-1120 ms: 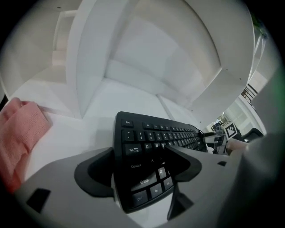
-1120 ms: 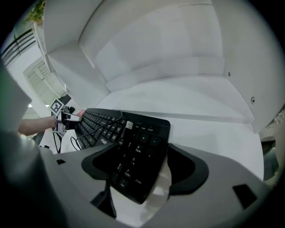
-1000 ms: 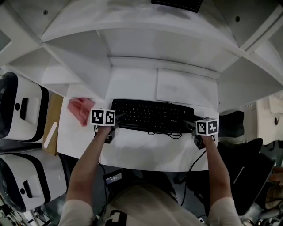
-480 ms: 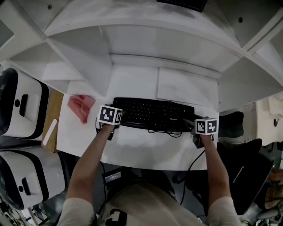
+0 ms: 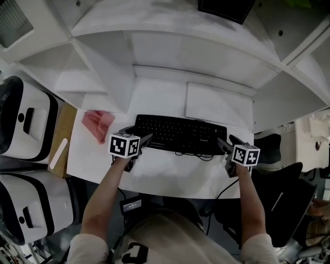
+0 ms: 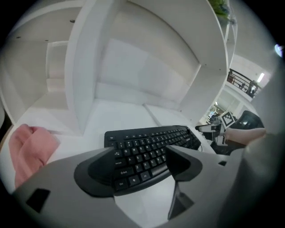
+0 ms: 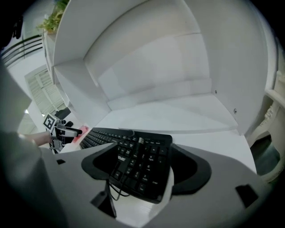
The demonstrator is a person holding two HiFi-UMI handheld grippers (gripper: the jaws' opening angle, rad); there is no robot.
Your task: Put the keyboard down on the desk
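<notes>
White desk (image 5: 170,174) beneath white shelving (image 5: 170,56); the keyboard (image 5: 180,135) lies flat at centre frame, with the left gripper (image 5: 144,142) and right gripper (image 5: 225,144) spread wide at its ends.

Place: an office workstation, as far as I can tell.
Desk: a white laminate desk (image 5: 170,172) in front of me, with white built-in shelving and dividers (image 5: 103,72) rising behind it.
Computer gear: a black computer keyboard (image 5: 180,135) lies flat on the desk. The lower edge of a dark flat screen (image 5: 227,7) shows above.
Seat: a black chair (image 5: 281,191) to my right.
Equipment: 2 white rounded machines with black windows (image 5: 26,121) to my left. I cannot tell what they are.
Beyond: a green plant (image 6: 220,6) atop the shelving, and a bright hall with a dark railing (image 6: 242,82).
</notes>
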